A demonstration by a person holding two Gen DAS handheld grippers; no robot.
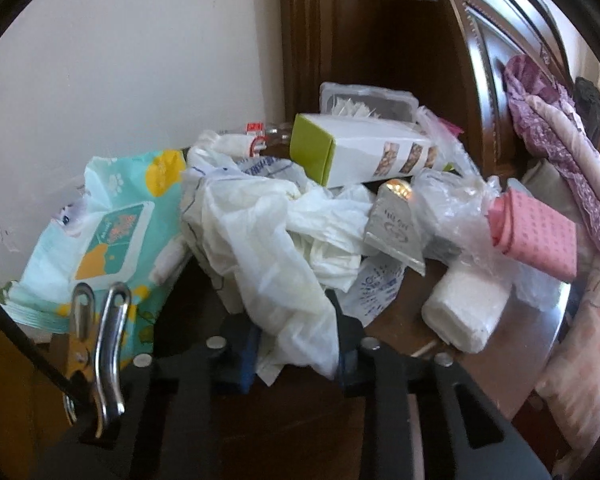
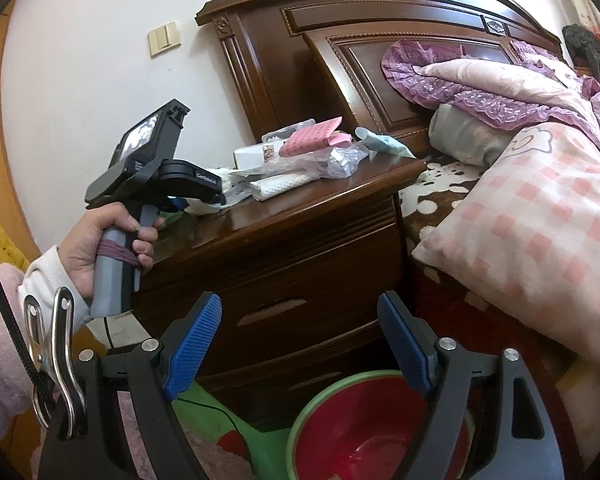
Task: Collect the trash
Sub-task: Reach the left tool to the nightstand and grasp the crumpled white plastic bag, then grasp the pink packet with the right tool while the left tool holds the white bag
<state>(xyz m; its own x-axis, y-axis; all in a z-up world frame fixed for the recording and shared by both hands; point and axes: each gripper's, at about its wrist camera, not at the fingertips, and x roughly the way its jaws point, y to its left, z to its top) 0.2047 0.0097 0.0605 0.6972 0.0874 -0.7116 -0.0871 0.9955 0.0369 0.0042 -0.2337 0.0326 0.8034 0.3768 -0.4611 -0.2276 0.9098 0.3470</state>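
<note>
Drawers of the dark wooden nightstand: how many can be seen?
2. The upper drawer lies just under the top of the dark wooden nightstand; the lower drawer is directly beneath it. Its bottom is hidden, so more may exist.

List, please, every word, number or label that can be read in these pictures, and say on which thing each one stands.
No text can be read for certain.
Wet wipes pack: print on its flap label, too blurred.
White plastic bag: blue print, blurred.
Silver sachet: small characters, unreadable.
White and green carton: only pictures show.
Bottle: red label, unreadable.
Left gripper: pale lettering on its black body, too small.
</note>
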